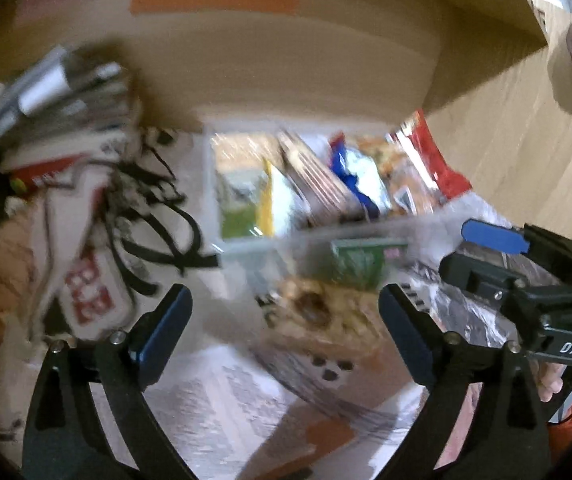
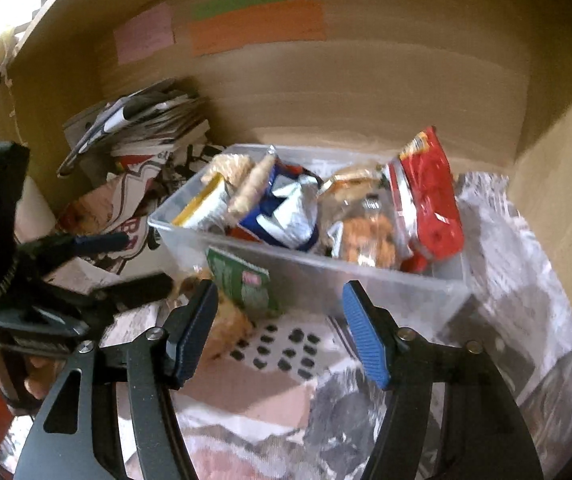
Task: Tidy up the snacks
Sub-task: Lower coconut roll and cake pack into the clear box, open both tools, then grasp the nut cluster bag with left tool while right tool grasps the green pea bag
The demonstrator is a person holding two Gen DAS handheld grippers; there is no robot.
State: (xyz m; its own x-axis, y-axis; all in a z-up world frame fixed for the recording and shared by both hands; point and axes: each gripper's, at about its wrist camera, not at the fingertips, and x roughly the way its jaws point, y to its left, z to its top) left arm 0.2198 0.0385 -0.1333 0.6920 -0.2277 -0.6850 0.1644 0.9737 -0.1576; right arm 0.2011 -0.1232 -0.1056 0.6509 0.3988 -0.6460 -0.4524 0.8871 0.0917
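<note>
Most of the snacks look put away already. The clear plastic bin (image 2: 310, 276) stands inside a wooden shelf compartment (image 2: 366, 92), close to its back wall, and it is packed: a red snack bag (image 2: 430, 200) upright at its right end, a blue and white bag (image 2: 286, 212) in the middle, a yellow-edged packet (image 2: 205, 200) at the left, and a clear bag of orange snacks (image 2: 370, 236) between the blue one and the red one. What seems left, to my eye, is the green-labelled packet (image 2: 245, 284) lying outside the bin, against its near wall, with something pale and crumbly showing at its lower end. It looks like a soft, crinkly pouch, and I'd guess it is the last loose one to go in, though blur hides much of it.

The right gripper (image 2: 281, 332) hangs just in front of that packet, jaws spread wide and holding nothing; the packet lies just beyond the left jaw. The left gripper (image 1: 286, 332) is likewise wide open and empty, pointed at the same packet (image 1: 358, 264) from the left side. A patterned cloth (image 2: 526, 272) lines the shelf floor under the bin, and a stack of papers (image 2: 141, 120) sits in the back left corner, well apart from the snacks.
</note>
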